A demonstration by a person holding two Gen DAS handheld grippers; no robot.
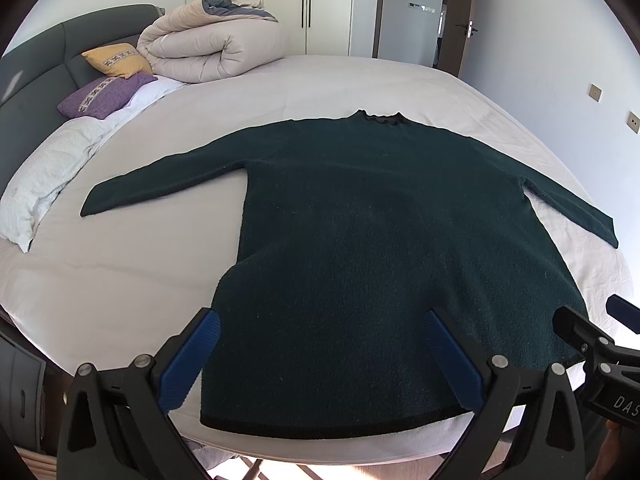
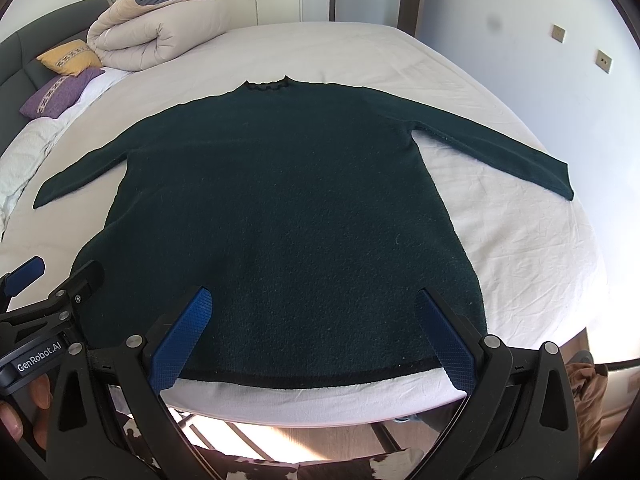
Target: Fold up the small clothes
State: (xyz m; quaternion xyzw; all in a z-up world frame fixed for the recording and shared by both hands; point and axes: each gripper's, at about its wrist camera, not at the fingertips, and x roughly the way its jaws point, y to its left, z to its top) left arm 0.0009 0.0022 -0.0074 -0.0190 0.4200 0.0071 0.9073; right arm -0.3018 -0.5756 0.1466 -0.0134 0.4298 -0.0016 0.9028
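A dark green long-sleeved sweater (image 1: 360, 240) (image 2: 288, 208) lies flat on the white bed (image 1: 280, 88), collar far, black-trimmed hem at the near edge, both sleeves spread out sideways. My left gripper (image 1: 322, 320) stands open just above the hem's left part, blue pads wide apart, nothing between them. My right gripper (image 2: 314, 298) is also open over the hem's right part, empty. In the left wrist view the right gripper (image 1: 592, 328) shows at the right edge; in the right wrist view the left gripper (image 2: 52, 276) shows at the left.
A rolled beige duvet (image 1: 208, 48) sits at the bed's far left with a yellow pillow (image 1: 116, 60), a purple pillow (image 1: 104, 96) and a white pillow (image 1: 44, 184). A dark headboard (image 1: 36, 72) lies left; wardrobe and door (image 1: 460, 20) behind. A hand (image 2: 24, 412) holds the left gripper.
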